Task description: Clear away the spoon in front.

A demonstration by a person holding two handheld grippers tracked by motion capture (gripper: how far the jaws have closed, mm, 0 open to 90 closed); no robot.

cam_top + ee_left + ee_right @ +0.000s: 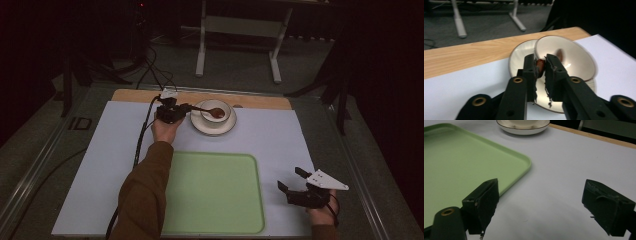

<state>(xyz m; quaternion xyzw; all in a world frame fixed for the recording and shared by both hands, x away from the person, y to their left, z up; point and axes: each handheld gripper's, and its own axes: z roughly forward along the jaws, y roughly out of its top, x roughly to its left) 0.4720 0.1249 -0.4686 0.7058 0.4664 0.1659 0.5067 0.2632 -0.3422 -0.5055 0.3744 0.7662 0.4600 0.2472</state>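
The step in hand looks like lifting the dark brown wooden spoon (212,111) out of the cream ceramic bowl (216,116), which sits on a cream saucer with a dark rim (200,126) at the far side of the white table mat (280,140). The left gripper (186,106) is clamped on the spoon's reddish-brown handle (540,65), which sits pinched between its jaws, the spoon's head resting inside the bowl. The next move probably calls for a steady lift clear of the bowl's rim, then a carry towards the pale green plastic tray (212,192), near the person. The right gripper (292,180) hovers with jaws spread wide and holding nothing, just beside the tray's right edge, well apart from the spoon.
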